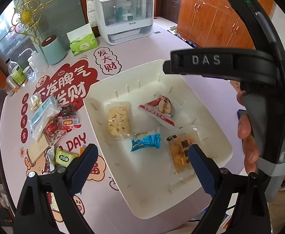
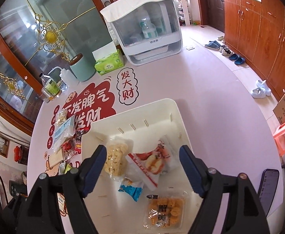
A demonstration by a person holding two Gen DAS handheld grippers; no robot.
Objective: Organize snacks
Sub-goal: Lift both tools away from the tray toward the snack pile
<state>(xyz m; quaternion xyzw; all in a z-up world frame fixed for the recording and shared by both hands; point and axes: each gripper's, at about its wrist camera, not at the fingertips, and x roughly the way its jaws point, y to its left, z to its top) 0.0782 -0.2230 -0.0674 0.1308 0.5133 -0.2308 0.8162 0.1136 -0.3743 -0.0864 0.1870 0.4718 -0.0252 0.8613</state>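
Note:
A white bin [image 1: 210, 105] [image 2: 134, 115] sits on the pink table. It holds a puffed-rice bar [image 1: 119, 120] [image 2: 116, 159], a red-and-white packet [image 1: 159, 110] [image 2: 152, 161], a blue packet [image 1: 146, 142] [image 2: 131, 190] and an orange snack pack [image 1: 179, 153] [image 2: 164, 211]. A pile of loose snacks [image 1: 48, 124] [image 2: 66, 138] lies left of the bin. My left gripper [image 1: 143, 156] is open and empty above the bin's near-left edge. My right gripper [image 2: 142, 159] is open and empty over the bin; its body [image 1: 220, 62] shows in the left wrist view.
At the table's back stand a white lidded cabinet [image 1: 123, 13] [image 2: 146, 33], a green tissue box [image 1: 83, 43] [image 2: 109, 62], a teal canister [image 1: 52, 49] [image 2: 82, 67] and bottles [image 1: 17, 74] [image 2: 50, 87]. A phone [image 2: 269, 185] lies at the right edge.

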